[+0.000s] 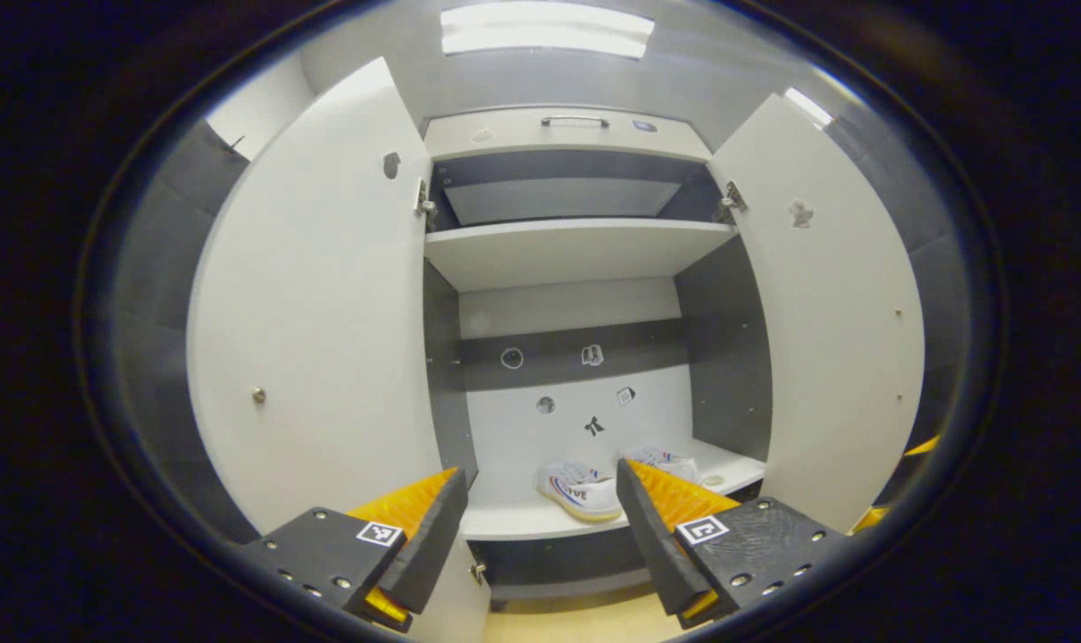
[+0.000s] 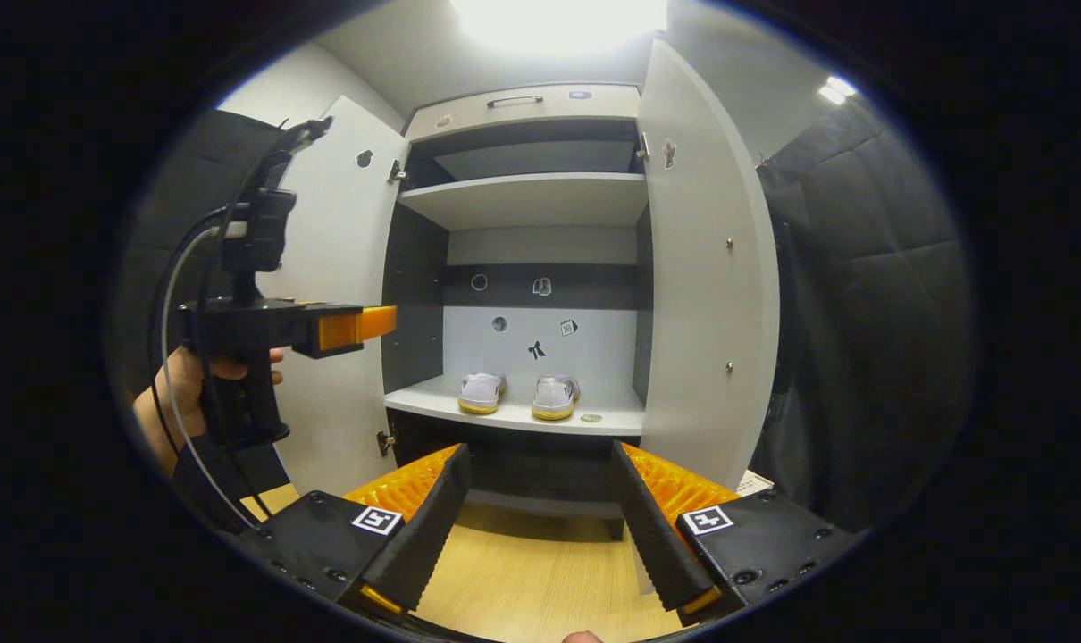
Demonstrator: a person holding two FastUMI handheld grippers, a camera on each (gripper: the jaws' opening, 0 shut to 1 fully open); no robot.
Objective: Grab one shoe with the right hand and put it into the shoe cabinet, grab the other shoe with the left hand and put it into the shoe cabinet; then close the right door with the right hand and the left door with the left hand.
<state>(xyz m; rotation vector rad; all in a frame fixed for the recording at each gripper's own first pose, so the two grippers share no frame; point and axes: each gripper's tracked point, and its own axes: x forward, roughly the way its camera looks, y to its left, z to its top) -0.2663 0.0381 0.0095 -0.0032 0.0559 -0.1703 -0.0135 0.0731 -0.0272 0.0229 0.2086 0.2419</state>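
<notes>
Two shoes already stand on the lower shelf [image 1: 523, 522] of the shoe cabinet [image 1: 569, 136] in the left gripper view. The left shoe [image 1: 580, 489] is white with a light sole and points toward the camera; the right shoe [image 1: 667, 461] stands just beside it and is partly hidden behind one finger. The left gripper [image 1: 540, 522] is in front of the shelf with its fingers wide apart and nothing between them. The left door [image 1: 317, 313] and the right door [image 1: 840, 313] both stand open. Above the shoes there is an upper shelf [image 1: 576, 250], and several small stickers are on the back wall [image 1: 567, 429].

In the right gripper view, the same cabinet [image 2: 523, 103] is seen from farther back. The left shoe [image 2: 481, 393] and the right shoe [image 2: 554, 397] stand side by side on the lower shelf [image 2: 433, 402], with the heels toward the camera. A small round thing lies on the shelf just beside the right shoe; I cannot tell what it is. The right gripper [image 2: 540, 509] is over the wooden floor [image 2: 523, 572], its fingers spread apart and empty. The left door [image 2: 326, 268] and the right door [image 2: 701, 268] are open. A hand [image 2: 179, 393] holds the left gripper [image 2: 362, 326] in front of the left door, pointing toward the cabinet; from this side I cannot tell the gap of its fingers.
</notes>
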